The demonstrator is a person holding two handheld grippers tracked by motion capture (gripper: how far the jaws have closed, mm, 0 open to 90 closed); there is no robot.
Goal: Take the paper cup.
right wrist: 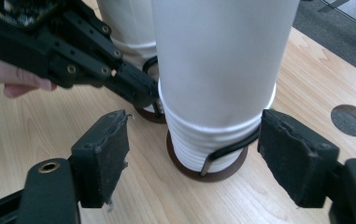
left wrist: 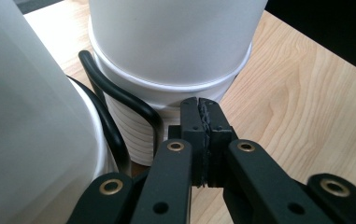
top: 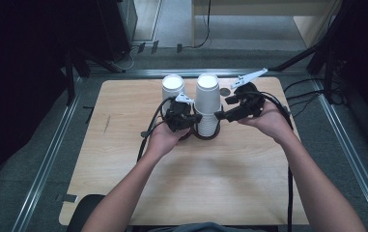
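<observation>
keep the left gripper (left wrist: 202,122), jaws together, bracing the cup stack (top: 207,110); close the right gripper (right wrist: 192,161), jaws apart, squarely around the stack.

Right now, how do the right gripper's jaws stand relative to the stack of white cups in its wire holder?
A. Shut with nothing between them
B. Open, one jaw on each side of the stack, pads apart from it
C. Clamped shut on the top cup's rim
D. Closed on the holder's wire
B: in the right gripper view the right gripper is spread, with gaps between both pads and the stack of white cups.
</observation>
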